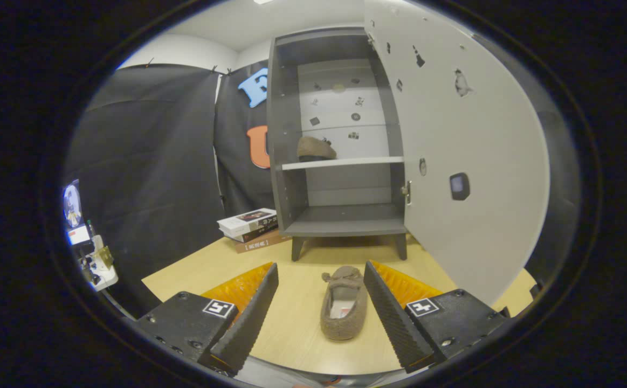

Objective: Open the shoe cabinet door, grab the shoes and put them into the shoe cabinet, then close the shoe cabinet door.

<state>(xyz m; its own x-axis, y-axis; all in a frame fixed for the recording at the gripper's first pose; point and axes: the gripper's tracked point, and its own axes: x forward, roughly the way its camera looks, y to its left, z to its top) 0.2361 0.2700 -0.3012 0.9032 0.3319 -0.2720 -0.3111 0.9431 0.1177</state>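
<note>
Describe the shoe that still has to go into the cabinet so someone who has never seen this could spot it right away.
Start at the grey shoe cabinet, standing on the wooden table with its door swung open. On the table in front of it lies a brown fuzzy slipper, between the open jaws of the gripper, close to one of them. Its twin sits on the cabinet's shelf; this one lies on the table, its bow toward the cabinet.

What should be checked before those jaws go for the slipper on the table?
1. Cabinet door swung open: ok.
2. Gripper jaws spread wider than the slipper: ok.
3. Slipper lying between the jaws: ok, nearer the right one.
4. Jaws pressing on it: not ok, not yet closed.
5. Free room on the bottom shelf: ok.
6. Other slipper already on the upper shelf: ok.
</note>
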